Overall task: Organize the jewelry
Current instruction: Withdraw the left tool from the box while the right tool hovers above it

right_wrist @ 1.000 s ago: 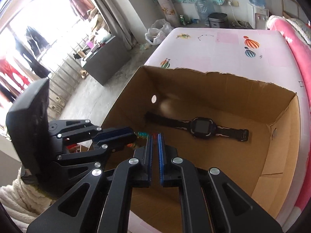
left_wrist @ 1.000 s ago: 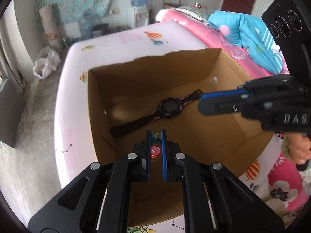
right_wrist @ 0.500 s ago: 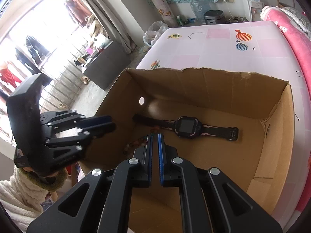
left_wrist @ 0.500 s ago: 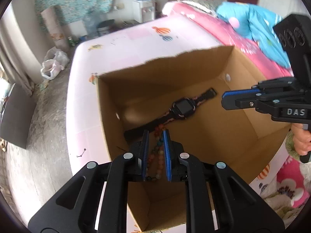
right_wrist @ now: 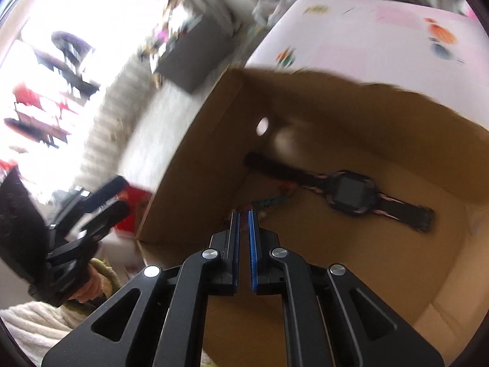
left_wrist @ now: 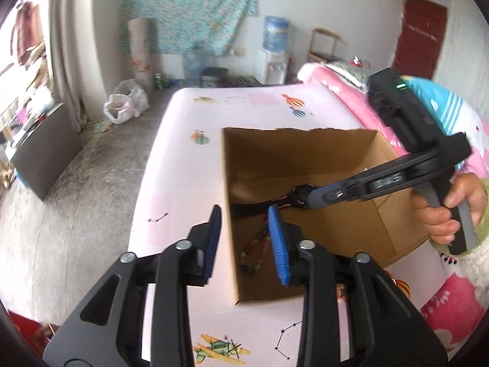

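A: Bed (left_wrist: 259,116), pink sheet. On it an open box (left_wrist: 305,153), top up.

B: Contents?

A: Watch (right_wrist: 351,189) flat on the box floor, strap toward the far corner. Bead bracelet (left_wrist: 255,250) beside it, near the left wall.

B: Grippers?

A: Left gripper (left_wrist: 244,226) above the box's left wall, jaws opening, nothing between them. Right gripper (right_wrist: 244,229) over the box, jaws nearly together, empty. Right hand (left_wrist: 440,211) on its handle.
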A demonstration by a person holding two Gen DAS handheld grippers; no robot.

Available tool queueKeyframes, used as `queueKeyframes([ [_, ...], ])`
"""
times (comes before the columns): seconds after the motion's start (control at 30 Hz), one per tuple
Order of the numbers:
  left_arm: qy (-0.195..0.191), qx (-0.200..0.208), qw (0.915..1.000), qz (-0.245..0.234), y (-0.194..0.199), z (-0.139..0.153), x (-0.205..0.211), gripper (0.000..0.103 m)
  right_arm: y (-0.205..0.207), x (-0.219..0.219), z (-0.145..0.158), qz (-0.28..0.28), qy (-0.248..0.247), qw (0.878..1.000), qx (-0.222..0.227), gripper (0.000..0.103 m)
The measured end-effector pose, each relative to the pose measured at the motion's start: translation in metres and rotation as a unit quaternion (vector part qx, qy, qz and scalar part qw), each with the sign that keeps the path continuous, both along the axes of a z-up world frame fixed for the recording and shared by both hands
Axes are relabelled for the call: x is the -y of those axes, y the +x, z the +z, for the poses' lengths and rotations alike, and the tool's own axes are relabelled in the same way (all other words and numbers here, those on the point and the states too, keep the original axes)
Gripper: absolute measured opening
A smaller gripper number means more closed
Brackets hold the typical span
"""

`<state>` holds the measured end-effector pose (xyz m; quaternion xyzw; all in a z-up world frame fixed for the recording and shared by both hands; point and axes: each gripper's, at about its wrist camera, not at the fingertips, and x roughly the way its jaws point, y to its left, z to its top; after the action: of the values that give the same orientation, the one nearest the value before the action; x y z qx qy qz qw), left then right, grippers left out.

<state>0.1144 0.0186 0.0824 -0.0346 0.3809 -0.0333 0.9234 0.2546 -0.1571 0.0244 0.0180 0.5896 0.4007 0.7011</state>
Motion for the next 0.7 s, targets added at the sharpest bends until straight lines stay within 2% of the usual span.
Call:
queueKeyframes([
  [0.1, -0.012, 0.014, 0.9995, 0.026, -0.015, -0.006, -0.015, 0.042, 0.001, -0.039, -0.019, 0.055, -0.057, 0.997, -0.009, 0.006],
  [0.27, -0.031, 0.024, 0.9964, 0.075, -0.034, -0.023, -0.048, 0.053, 0.004, -0.072, -0.048, 0.094, -0.127, 0.987, -0.017, 0.006],
  [0.43, -0.049, 0.010, 0.9934, 0.103, -0.038, -0.039, -0.076, 0.053, 0.003, -0.093, -0.059, 0.116, -0.156, 0.981, -0.003, 0.006],
  [0.47, -0.053, 0.009, 0.9930, 0.106, -0.040, -0.042, -0.081, 0.053, 0.003, -0.095, -0.062, 0.119, -0.161, 0.980, -0.001, 0.003],
  [0.63, -0.069, 0.013, 0.9909, 0.115, -0.041, -0.050, -0.094, 0.054, 0.014, -0.093, -0.065, 0.097, -0.134, 0.986, -0.013, 0.003],
  [0.7, -0.070, 0.014, 0.9907, 0.115, -0.039, -0.053, -0.096, 0.054, 0.015, -0.088, -0.068, 0.088, -0.144, 0.985, -0.022, 0.006],
])
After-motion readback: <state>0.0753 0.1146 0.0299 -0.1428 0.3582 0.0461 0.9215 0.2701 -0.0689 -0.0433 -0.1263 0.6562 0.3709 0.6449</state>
